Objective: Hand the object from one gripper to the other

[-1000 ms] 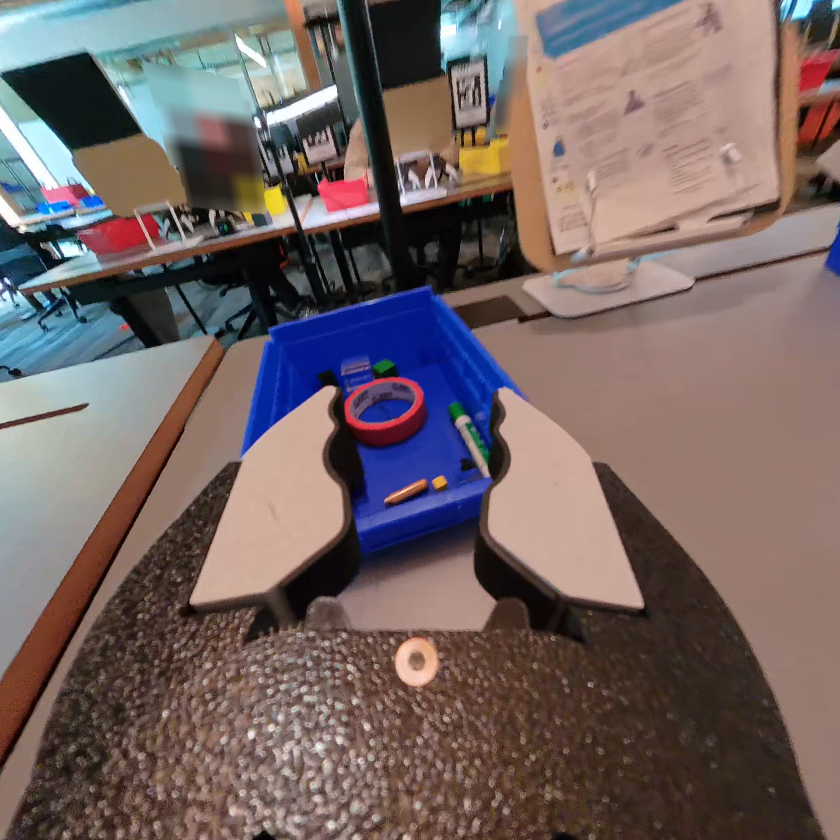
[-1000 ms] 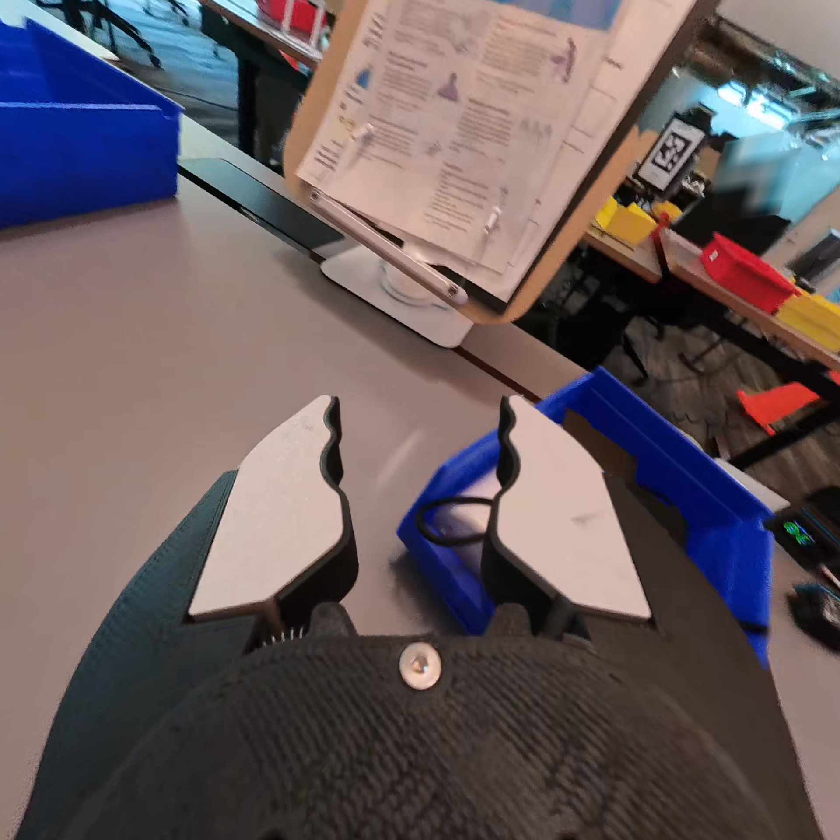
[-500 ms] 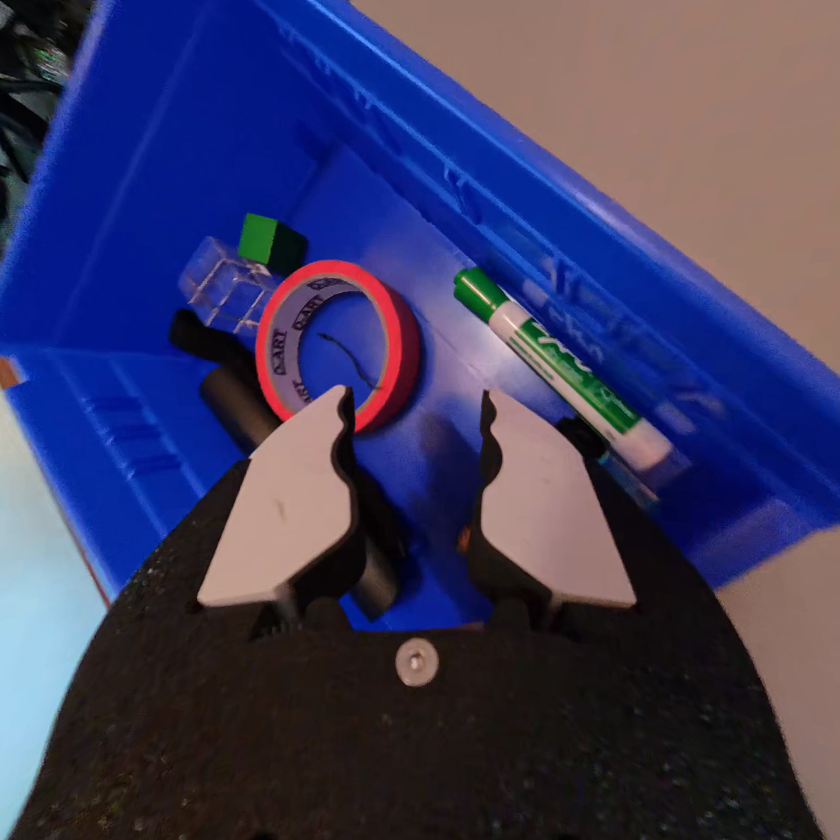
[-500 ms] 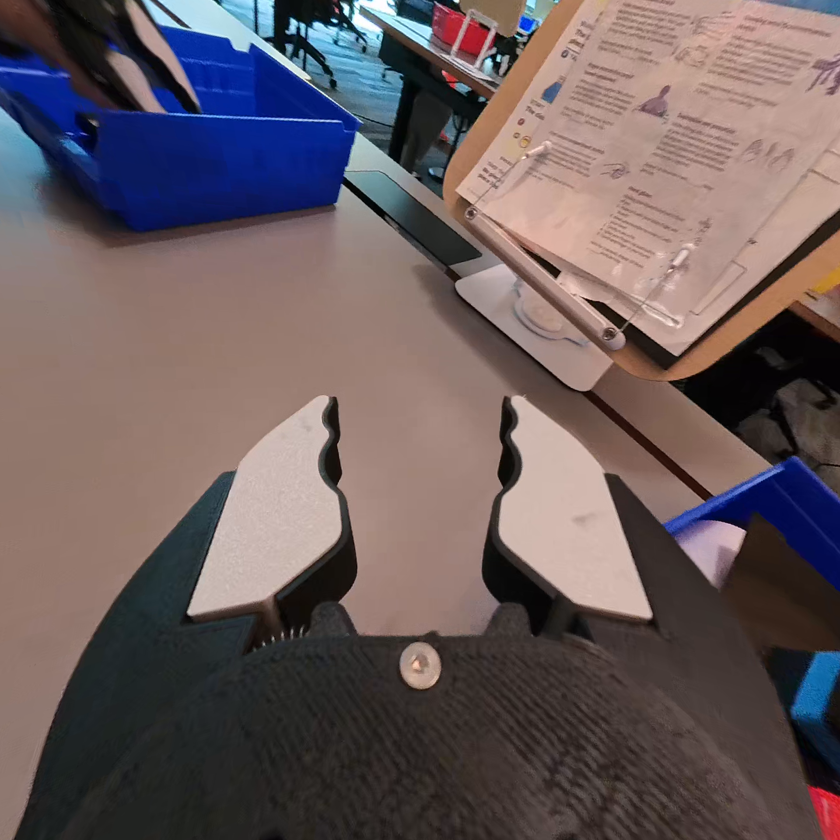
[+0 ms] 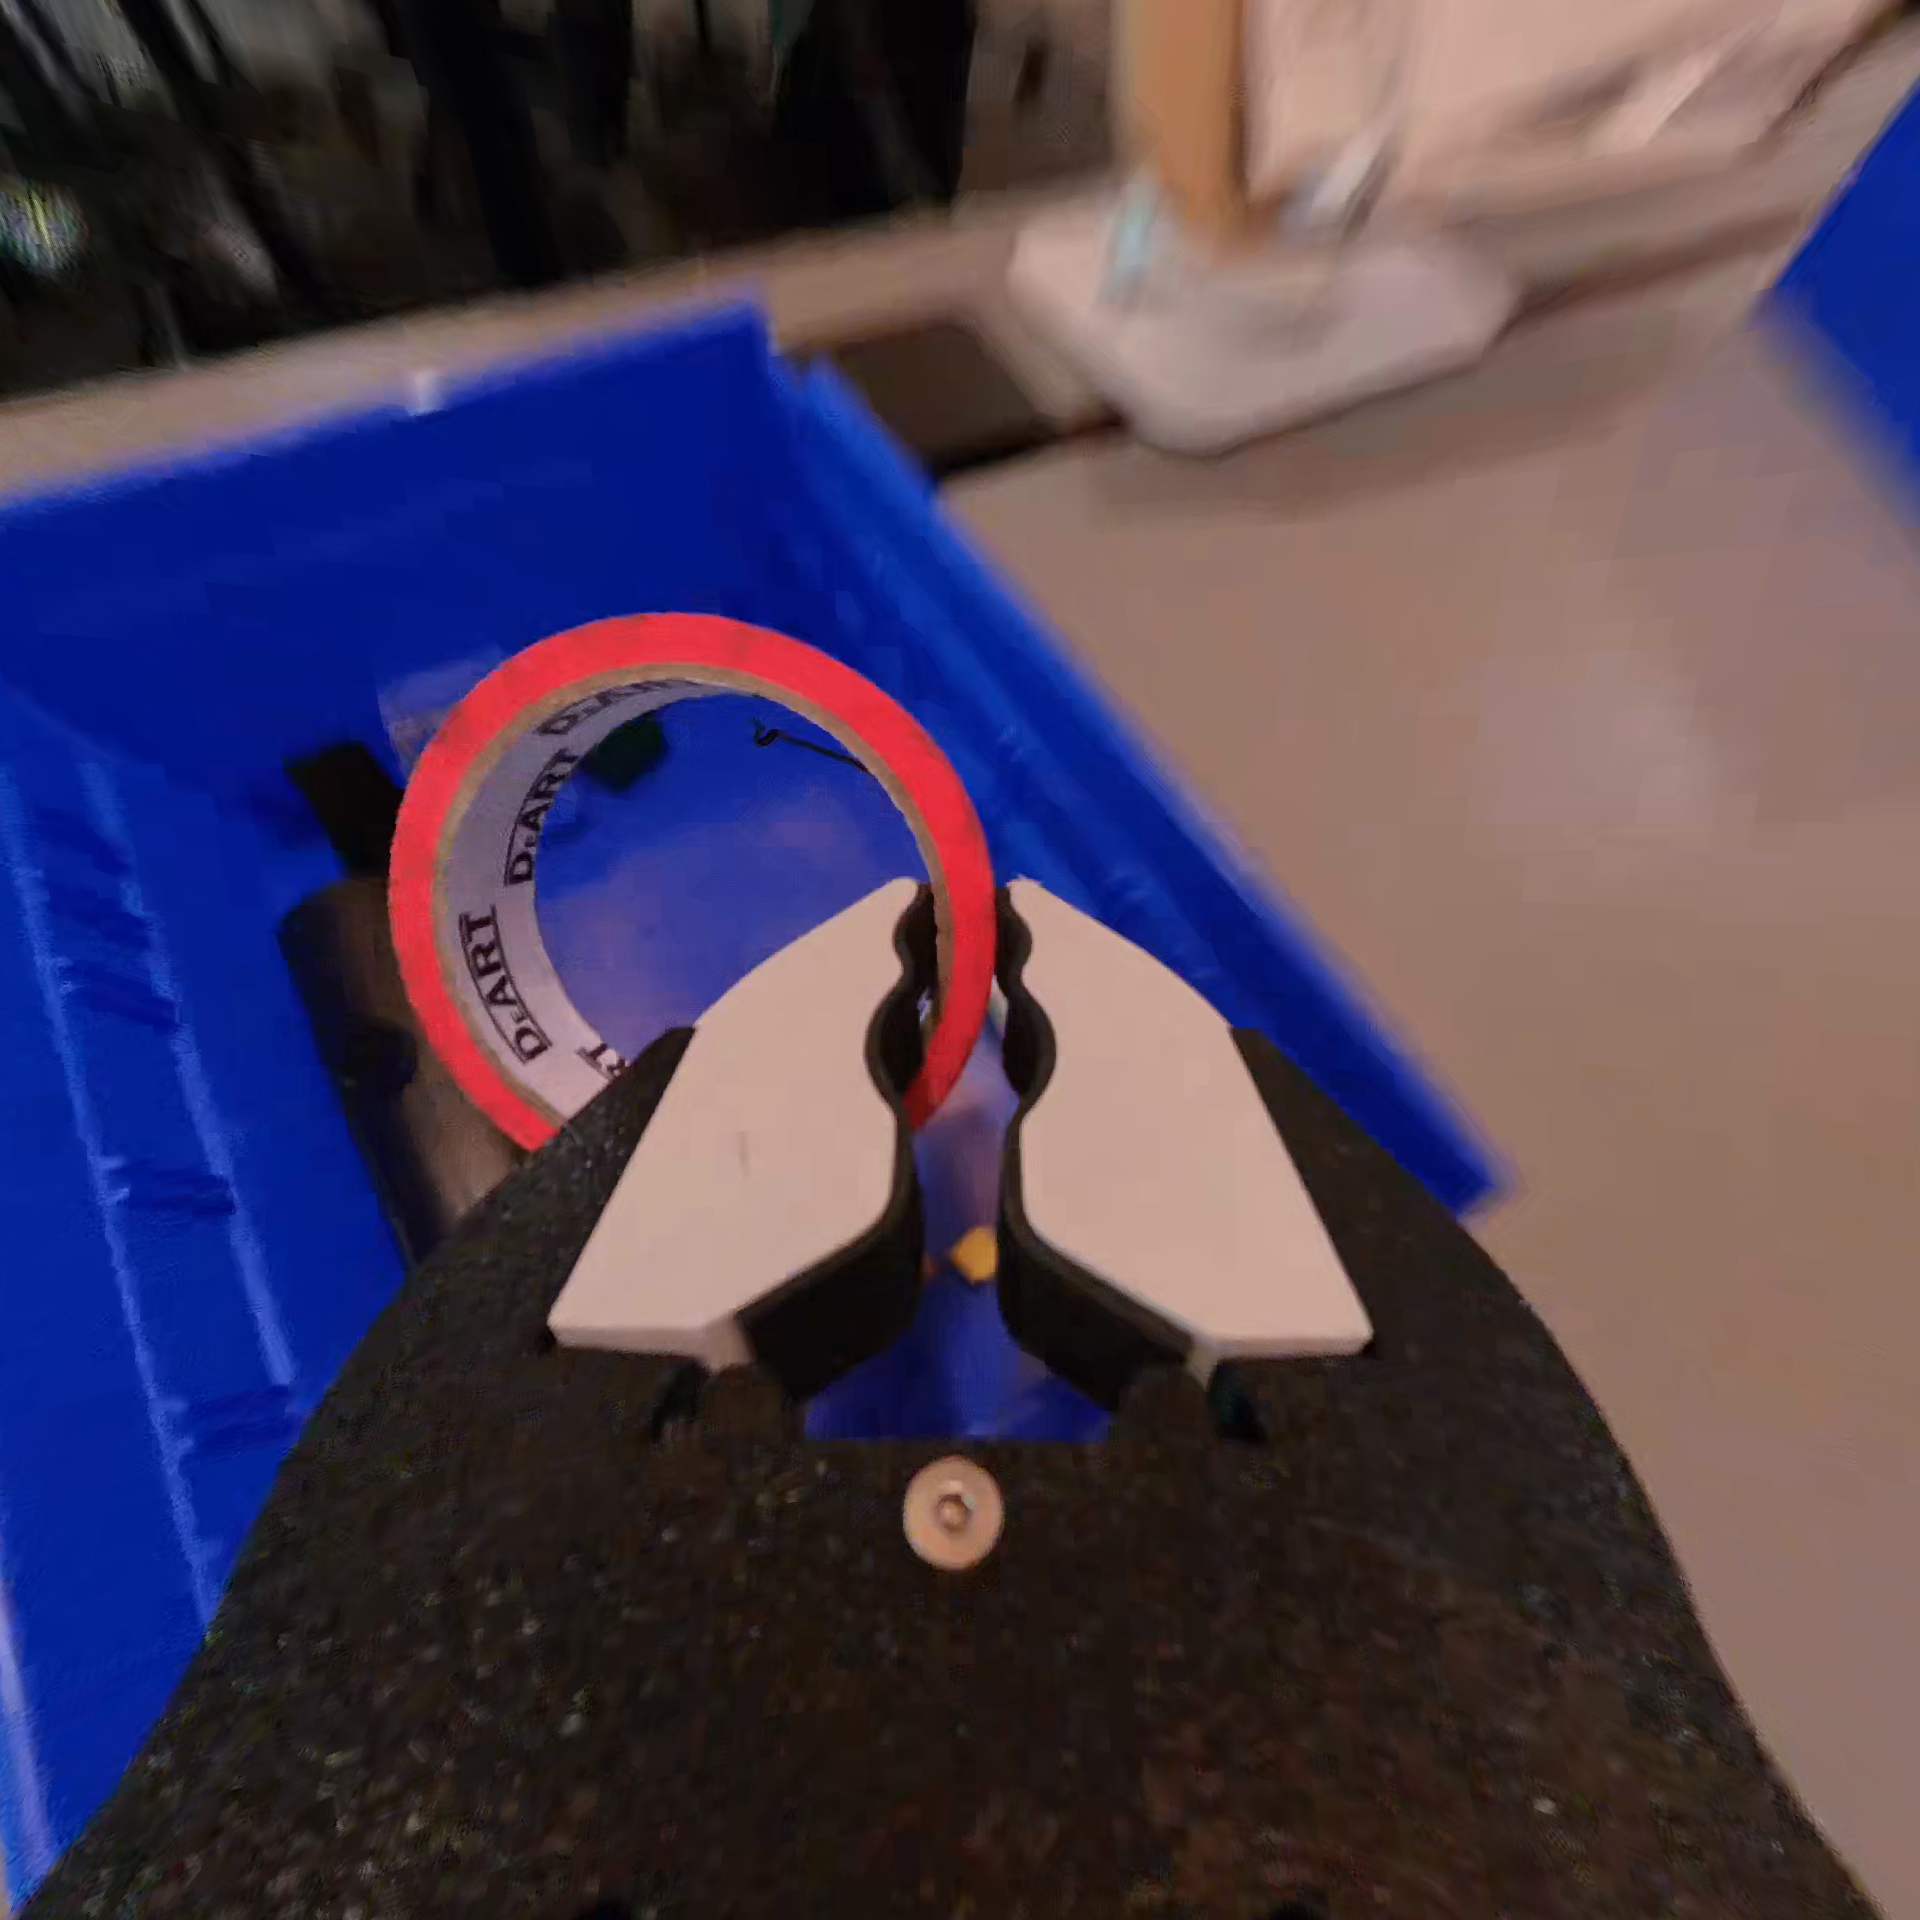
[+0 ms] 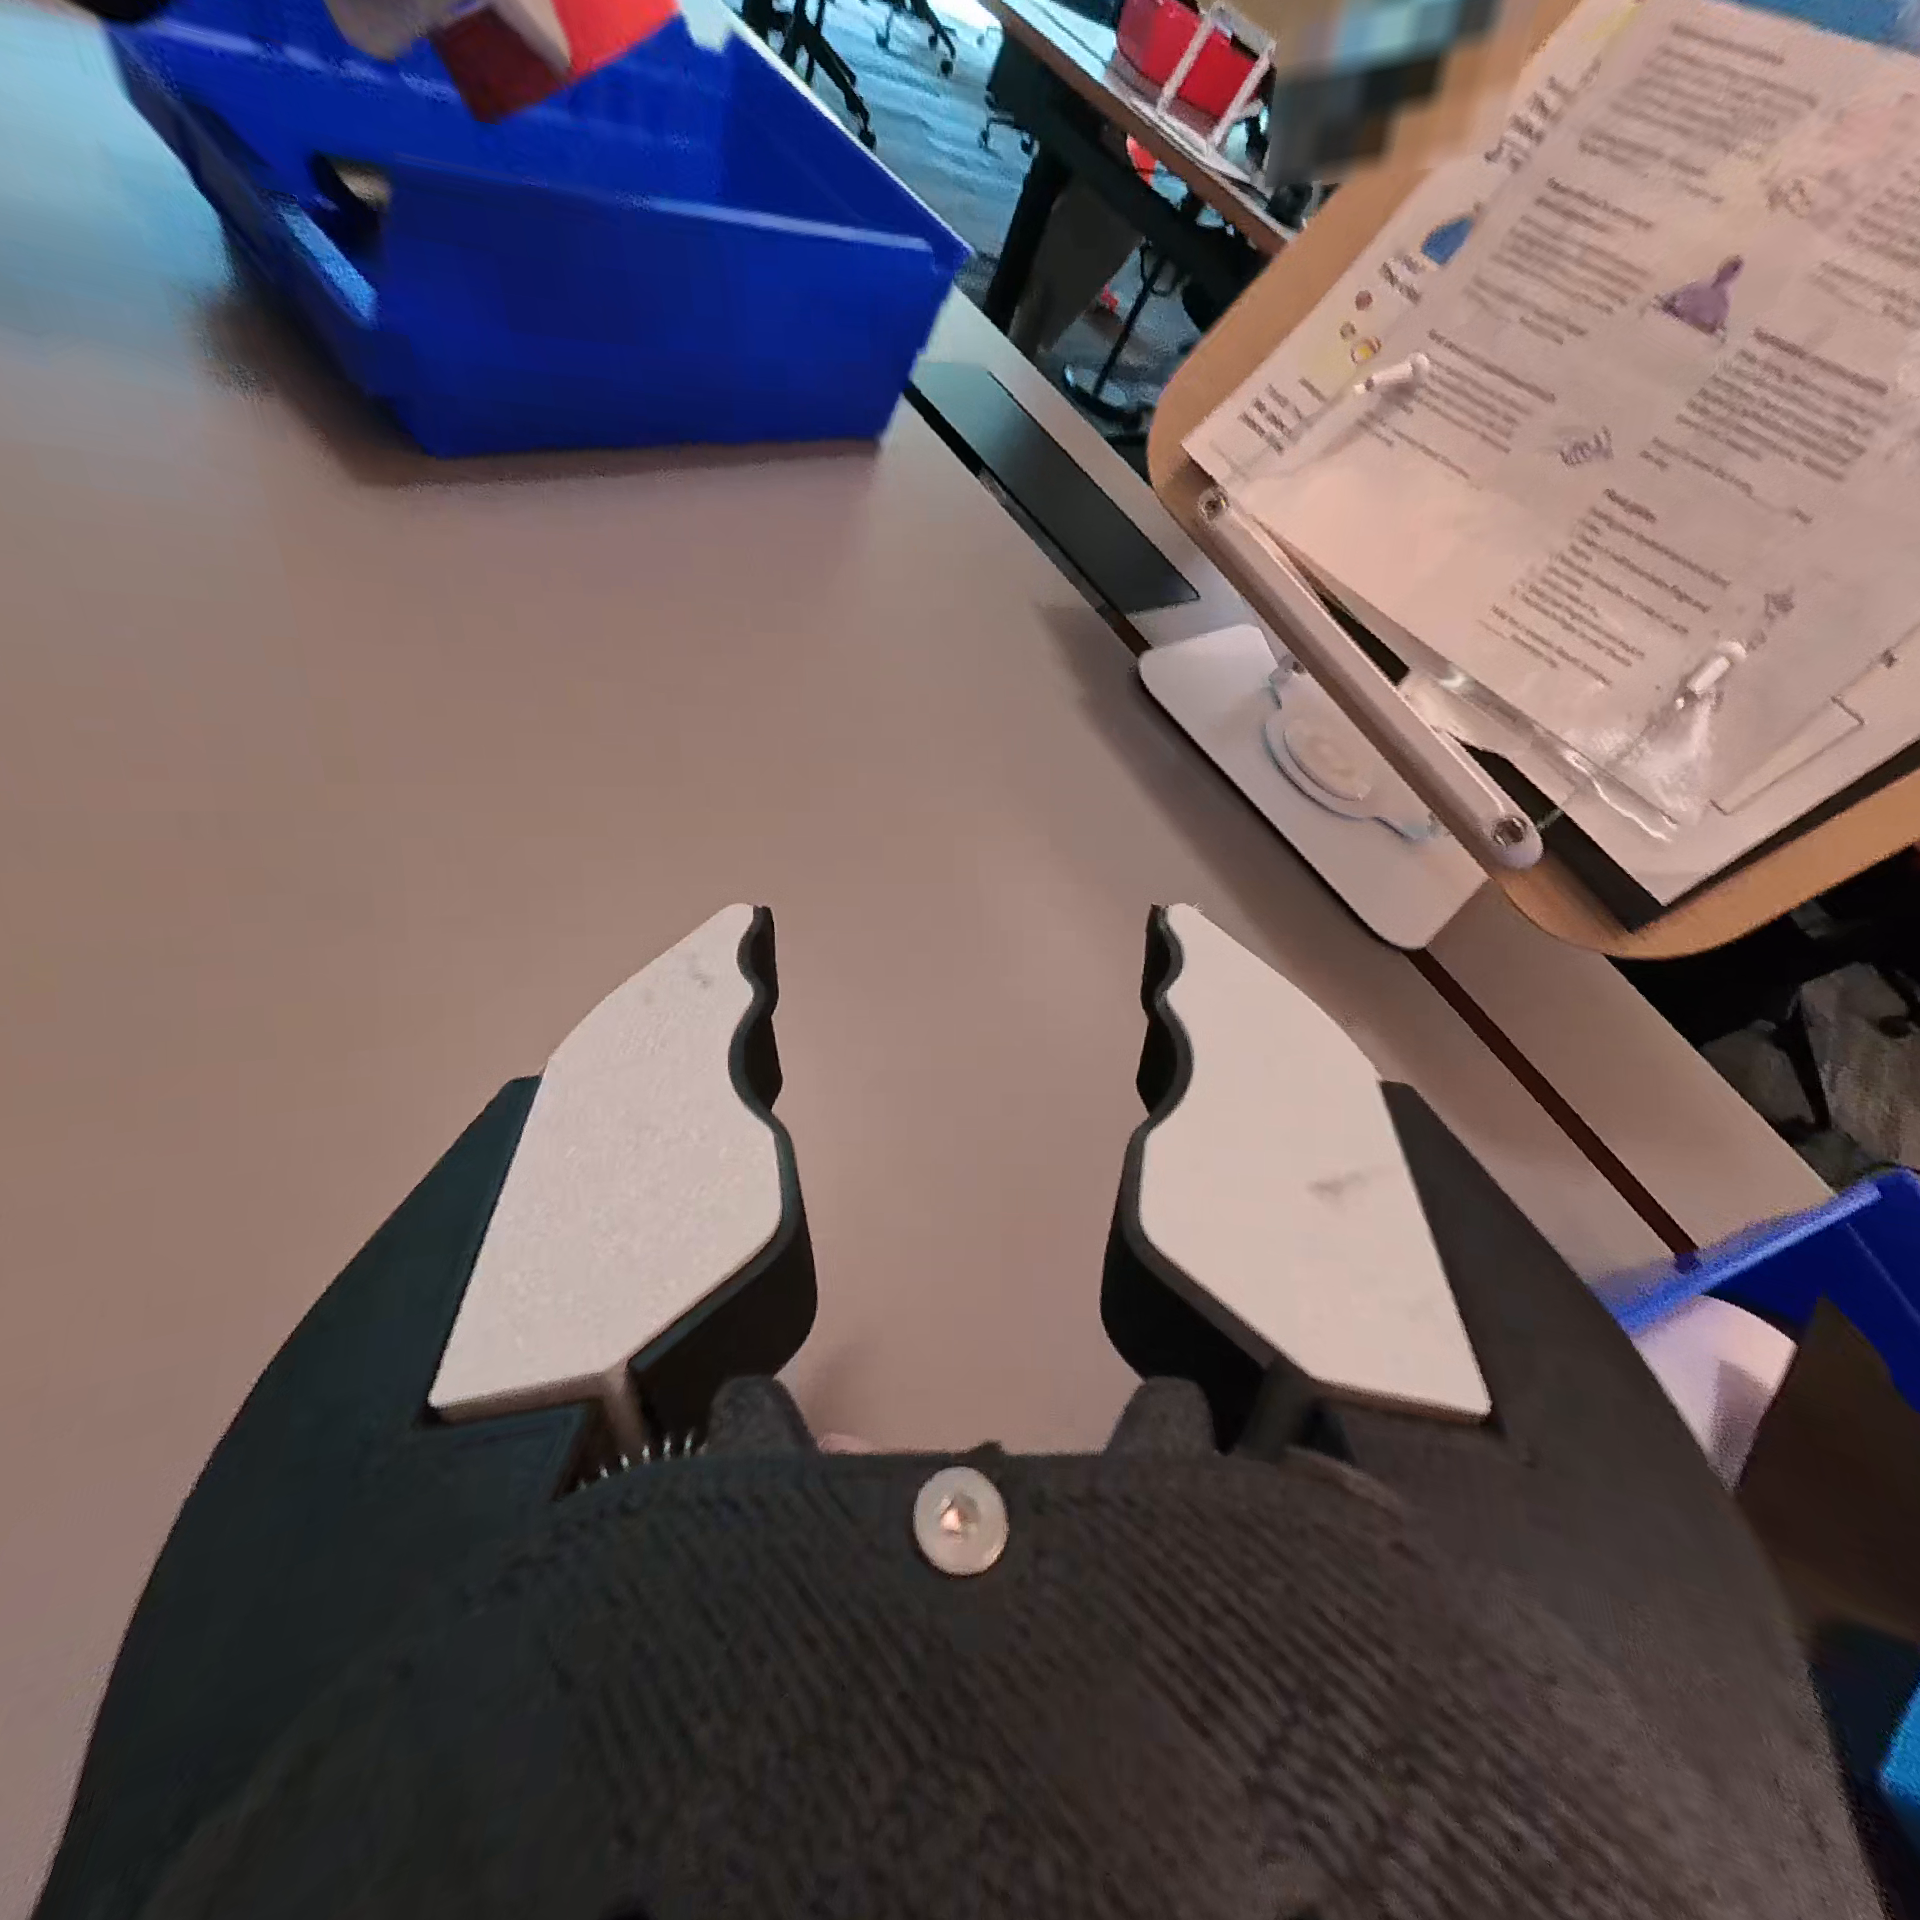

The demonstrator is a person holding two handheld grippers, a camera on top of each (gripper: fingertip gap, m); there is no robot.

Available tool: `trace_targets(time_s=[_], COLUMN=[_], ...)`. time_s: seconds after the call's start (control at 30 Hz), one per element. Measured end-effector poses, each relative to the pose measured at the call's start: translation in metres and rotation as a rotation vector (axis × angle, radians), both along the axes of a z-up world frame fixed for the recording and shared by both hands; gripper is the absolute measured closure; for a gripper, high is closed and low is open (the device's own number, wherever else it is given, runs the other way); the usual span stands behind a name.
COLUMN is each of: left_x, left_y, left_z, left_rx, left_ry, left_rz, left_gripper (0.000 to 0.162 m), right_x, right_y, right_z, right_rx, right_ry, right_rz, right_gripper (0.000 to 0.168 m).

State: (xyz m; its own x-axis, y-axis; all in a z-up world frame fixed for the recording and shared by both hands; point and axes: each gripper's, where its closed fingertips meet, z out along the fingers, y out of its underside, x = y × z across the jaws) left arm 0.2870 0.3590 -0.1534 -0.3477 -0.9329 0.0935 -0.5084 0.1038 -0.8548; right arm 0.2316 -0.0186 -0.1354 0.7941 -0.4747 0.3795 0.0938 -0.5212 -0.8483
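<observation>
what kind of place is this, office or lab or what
Probably a shared lab or workshop: long worktables behind hold red bins, rolling chairs stand between them, and a stand with an instruction sheet sits on this grey table by a blue bin.

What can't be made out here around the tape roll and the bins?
- Left wrist view: the left tool and red tape roll hide much of the blue bin's floor; the items behind are blurred.
- Right wrist view: the open right tool hides the second bin's contents; the frame edge crops it.
- Right wrist view: the roll is a cropped red blur at the top edge.
</observation>
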Motion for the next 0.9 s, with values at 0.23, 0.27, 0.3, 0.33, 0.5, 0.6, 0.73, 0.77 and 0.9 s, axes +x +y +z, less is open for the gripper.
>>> trace_targets(time_s=[0.23, 0.27, 0.3, 0.33, 0.5, 0.6, 0.73, 0.77, 0.9], left_x=[-0.154, -0.176, -0.195, -0.21, -0.24, -0.227, -0.227, -0.228, -0.237], left_y=[-0.084, -0.099, -0.115, -0.13, -0.194, -0.22, -0.25, -0.255, -0.27], left_z=[0.147, 0.154, 0.155, 0.154, 0.138, 0.116, 0.093, 0.088, 0.077], left_rx=[-0.385, -0.409, -0.415, -0.418, -0.391, -0.222, -0.128, -0.13, -0.068], left_ry=[-0.55, -0.587, -0.606, -0.622, -0.696, -0.704, -0.753, -0.747, -0.771], left_rz=[-0.291, -0.357, -0.424, -0.484, -0.726, -0.752, -0.856, -0.88, -0.94], left_gripper=[0.152, 0.152, 0.152, 0.152, 0.152, 0.152, 0.152, 0.152, 0.152], right_x=[-0.092, -0.106, -0.12, -0.132, -0.171, -0.18, -0.163, -0.163, -0.177], right_y=[0.058, 0.066, 0.075, 0.084, 0.114, 0.119, 0.118, 0.118, 0.12], right_z=[0.061, 0.07, 0.077, 0.081, 0.09, 0.099, 0.092, 0.089, 0.085], right_rx=[0.303, 0.377, 0.438, 0.479, 0.569, 0.613, 0.603, 0.611, 0.62], right_ry=[0.044, 0.073, 0.103, 0.128, 0.172, 0.18, 0.184, 0.208, 0.275], right_rz=[0.162, 0.195, 0.229, 0.268, 0.399, 0.472, 0.424, 0.434, 0.535], right_gripper=[0.086, 0.083, 0.082, 0.082, 0.084, 0.092, 0.094, 0.096, 0.128])
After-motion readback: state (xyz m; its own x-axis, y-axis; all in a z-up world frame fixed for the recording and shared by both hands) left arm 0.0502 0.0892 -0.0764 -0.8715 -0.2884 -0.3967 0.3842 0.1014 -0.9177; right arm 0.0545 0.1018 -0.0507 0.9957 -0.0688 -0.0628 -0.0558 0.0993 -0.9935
